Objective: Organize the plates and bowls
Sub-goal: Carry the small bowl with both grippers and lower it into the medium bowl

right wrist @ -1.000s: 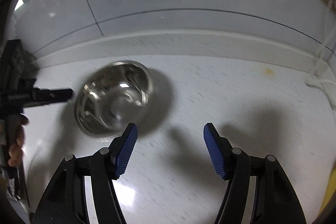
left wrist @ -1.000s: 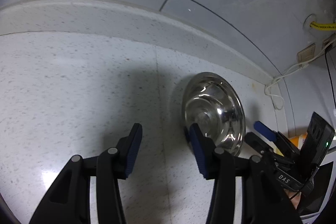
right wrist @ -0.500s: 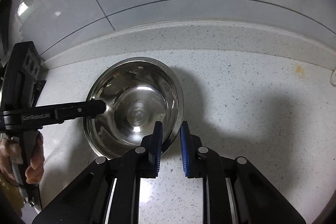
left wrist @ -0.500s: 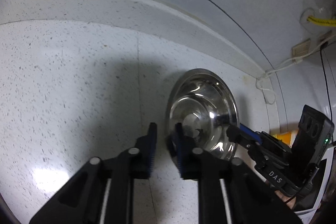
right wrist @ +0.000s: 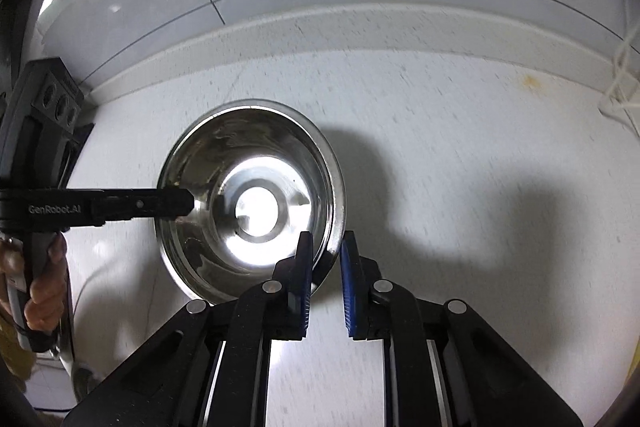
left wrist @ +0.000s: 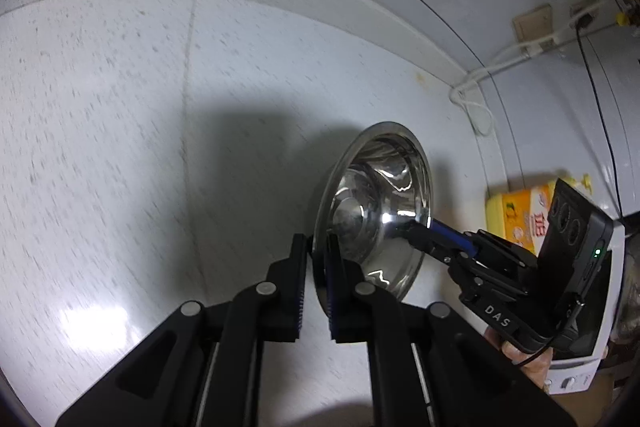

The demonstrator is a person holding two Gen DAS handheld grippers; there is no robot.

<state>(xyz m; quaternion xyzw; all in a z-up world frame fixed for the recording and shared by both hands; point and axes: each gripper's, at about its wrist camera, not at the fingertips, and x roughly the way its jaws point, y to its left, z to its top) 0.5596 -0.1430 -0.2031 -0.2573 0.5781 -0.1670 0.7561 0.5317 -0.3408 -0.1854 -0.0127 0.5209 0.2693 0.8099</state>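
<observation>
While both grippers' fingers (left wrist: 334, 259) pinch bowl (right wrist: 248, 195) rim, countertop (right wrist: 460, 155) motion-blurred, underside hidden.

Both wrist views are evenly but rather dimly lit, with a cool grey cast over the speckled countertop (left wrist: 120, 107). Light falls from above and behind the cameras, throwing broad soft shadows across the counter beyond and to the right of the steel bowl (right wrist: 248, 203). The bowl's base burns out to a white glare in the right wrist view; in the left wrist view thinner bright streaks run along its inner wall (left wrist: 376, 203). A pale reflected hotspot sits on the counter left of the bowl. Counter speckles smear into streaks from motion blur. Fisheye distortion bends the backsplash (right wrist: 360, 27) behind the bowl, and the corners fall to black.
</observation>
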